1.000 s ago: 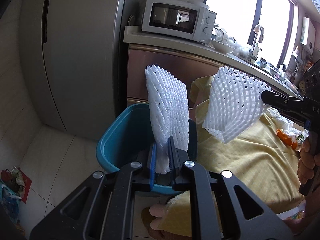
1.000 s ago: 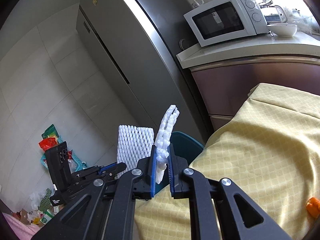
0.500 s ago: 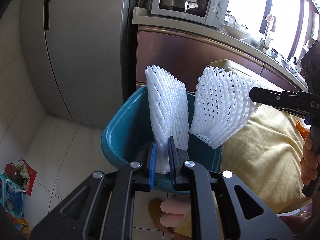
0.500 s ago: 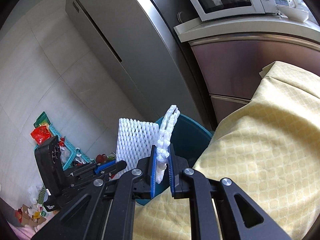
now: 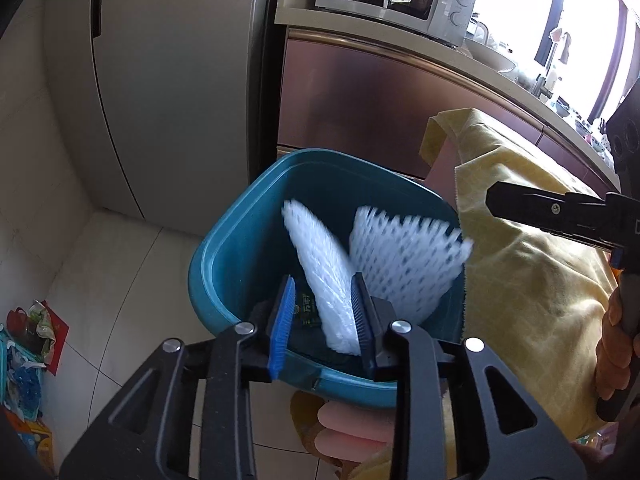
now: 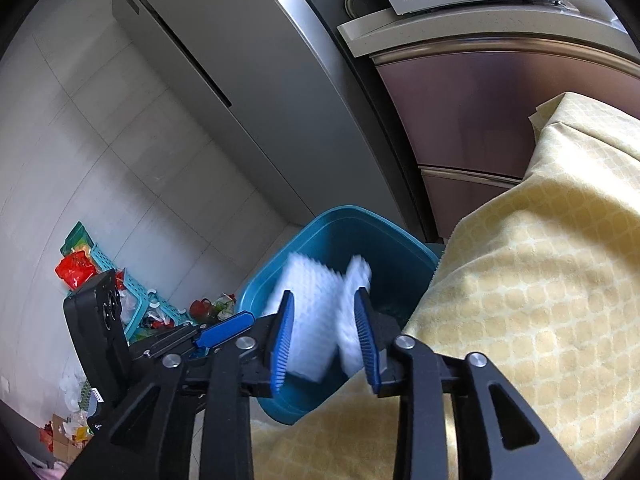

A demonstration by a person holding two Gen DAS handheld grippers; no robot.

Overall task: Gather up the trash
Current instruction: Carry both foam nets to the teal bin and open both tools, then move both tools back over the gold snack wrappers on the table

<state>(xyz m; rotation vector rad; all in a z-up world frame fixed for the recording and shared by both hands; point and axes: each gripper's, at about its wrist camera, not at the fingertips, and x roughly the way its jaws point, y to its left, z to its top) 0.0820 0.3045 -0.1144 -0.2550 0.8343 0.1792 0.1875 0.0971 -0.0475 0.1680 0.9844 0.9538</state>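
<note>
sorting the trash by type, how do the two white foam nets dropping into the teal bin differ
In the left wrist view, the left foam net looks dense and fine-meshed, a narrow upright slab; the right foam net has wide open diamond holes and fans out broader. The left one falls between the left tongs; the right one is nearer the yellow cloth. Both are white, motion-blurred, over the teal bin.

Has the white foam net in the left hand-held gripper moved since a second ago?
Yes. The foam net has dropped out of the opened left hand-held gripper, down below the rim of the blue bin.
</note>
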